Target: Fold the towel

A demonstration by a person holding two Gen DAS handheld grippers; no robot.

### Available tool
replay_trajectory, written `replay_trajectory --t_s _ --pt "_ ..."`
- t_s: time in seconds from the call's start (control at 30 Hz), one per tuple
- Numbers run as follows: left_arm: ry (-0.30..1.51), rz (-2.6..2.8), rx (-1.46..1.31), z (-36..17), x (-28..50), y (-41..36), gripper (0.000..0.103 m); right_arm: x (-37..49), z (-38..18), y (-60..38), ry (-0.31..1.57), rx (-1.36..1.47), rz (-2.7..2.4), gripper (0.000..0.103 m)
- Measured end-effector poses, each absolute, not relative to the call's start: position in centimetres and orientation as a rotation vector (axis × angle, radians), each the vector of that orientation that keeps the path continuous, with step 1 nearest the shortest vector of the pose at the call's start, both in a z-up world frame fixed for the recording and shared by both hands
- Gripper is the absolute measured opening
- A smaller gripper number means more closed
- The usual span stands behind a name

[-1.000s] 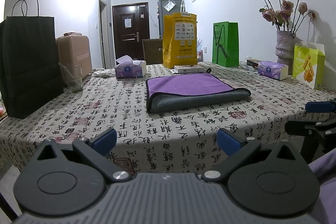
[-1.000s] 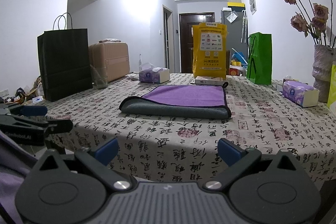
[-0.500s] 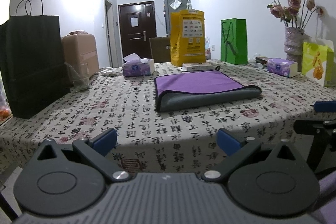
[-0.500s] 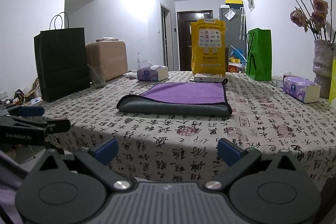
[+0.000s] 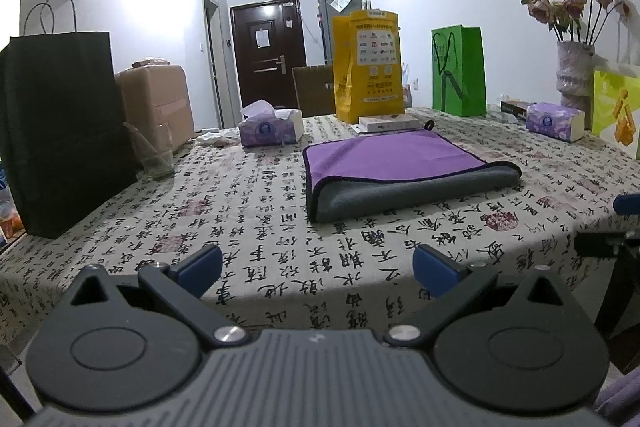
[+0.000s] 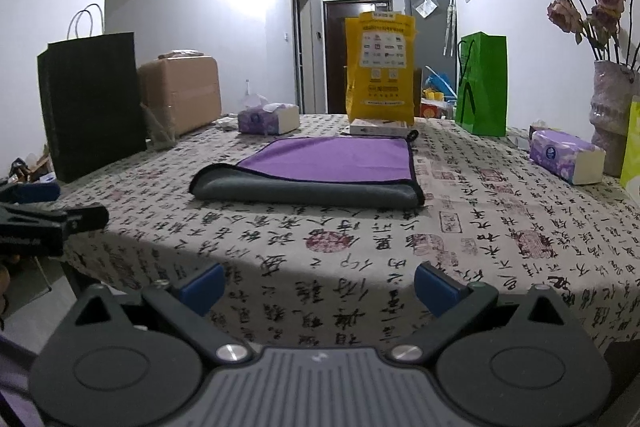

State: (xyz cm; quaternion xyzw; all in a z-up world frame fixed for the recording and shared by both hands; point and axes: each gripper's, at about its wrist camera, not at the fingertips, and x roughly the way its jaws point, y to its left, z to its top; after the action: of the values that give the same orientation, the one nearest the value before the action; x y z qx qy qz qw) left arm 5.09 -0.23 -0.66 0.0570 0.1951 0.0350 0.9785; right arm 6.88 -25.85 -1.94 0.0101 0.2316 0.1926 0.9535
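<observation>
A purple and grey towel [image 5: 404, 171] lies folded flat on the patterned tablecloth, purple side up, grey fold toward me. It also shows in the right wrist view [image 6: 320, 171]. My left gripper [image 5: 318, 269] is open and empty at the table's near edge, well short of the towel. My right gripper [image 6: 318, 285] is open and empty, also at the near edge. Each gripper shows at the side of the other's view: the right gripper [image 5: 616, 227] and the left gripper [image 6: 44, 215].
A black paper bag [image 5: 60, 147], a glass [image 5: 154, 155], a tissue box [image 5: 270, 127], a yellow bag [image 5: 368, 67], a green bag [image 5: 458, 71], a second tissue box [image 5: 554, 121] and a flower vase [image 5: 574, 75] ring the table.
Both grippers have moved a little forward and up toward the table; the towel looks larger and has not moved. Both jaws stay open.
</observation>
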Motion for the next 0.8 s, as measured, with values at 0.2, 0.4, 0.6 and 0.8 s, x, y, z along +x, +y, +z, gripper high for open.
replay_trajectory --t_s 0.2,0.4,0.6,0.8 --pt "0.415 0.070 0.116 -0.8 6.6 -0.3 0.103 8.6 -1.9 -26.5 0.475 0.030 0.368 0.101" --pt "0.431 0.062 0.124 -0.9 8.2 -0.6 0.103 10.0 -2.0 -27.0 0.486 0.035 0.349 0.101" --pt "0.449 0.051 0.127 -1.0 9.9 -0.8 0.103 11.7 -2.1 -27.3 0.497 0.045 0.332 0.101" --pt "0.468 0.046 0.133 -1.2 11.5 -1.0 0.103 13.3 -2.2 -27.4 0.500 0.049 0.325 0.101"
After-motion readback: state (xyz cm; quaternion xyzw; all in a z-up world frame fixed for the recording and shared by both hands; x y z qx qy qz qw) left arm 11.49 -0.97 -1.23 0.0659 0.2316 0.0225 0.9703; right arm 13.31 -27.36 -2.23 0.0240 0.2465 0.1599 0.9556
